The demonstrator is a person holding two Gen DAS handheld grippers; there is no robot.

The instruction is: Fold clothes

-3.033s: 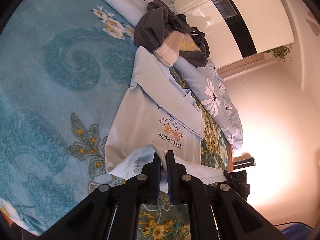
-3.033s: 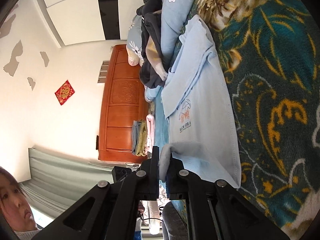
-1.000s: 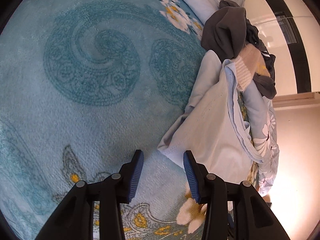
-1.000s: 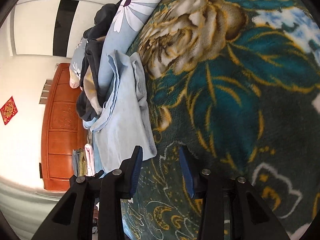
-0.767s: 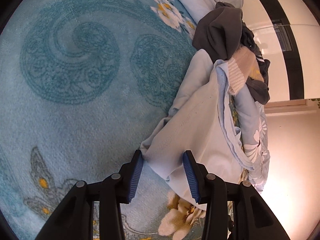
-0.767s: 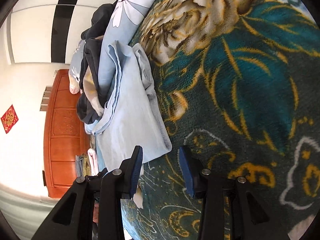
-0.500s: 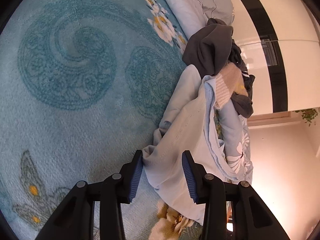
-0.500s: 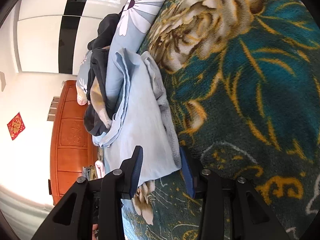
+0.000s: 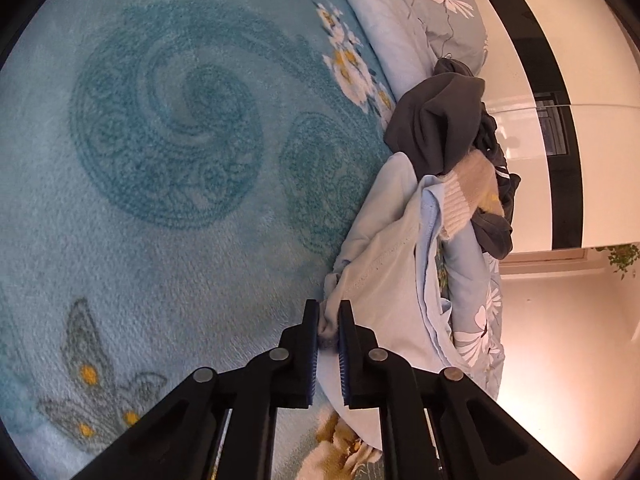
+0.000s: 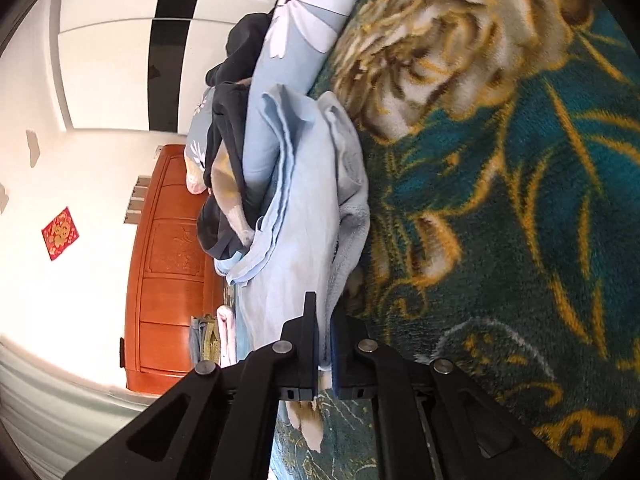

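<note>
Soft, limp pale-blue shirt (image 9: 384, 280) lies folded on the blanket (image 9: 160, 200) by the clothes pile; your left gripper (image 9: 329, 320) and right gripper (image 10: 324, 320) pinch its near corners, so lift evenly

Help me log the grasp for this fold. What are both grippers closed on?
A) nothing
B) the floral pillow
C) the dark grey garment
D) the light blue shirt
D: the left gripper and the right gripper each pinch an edge of the light blue shirt.
</note>
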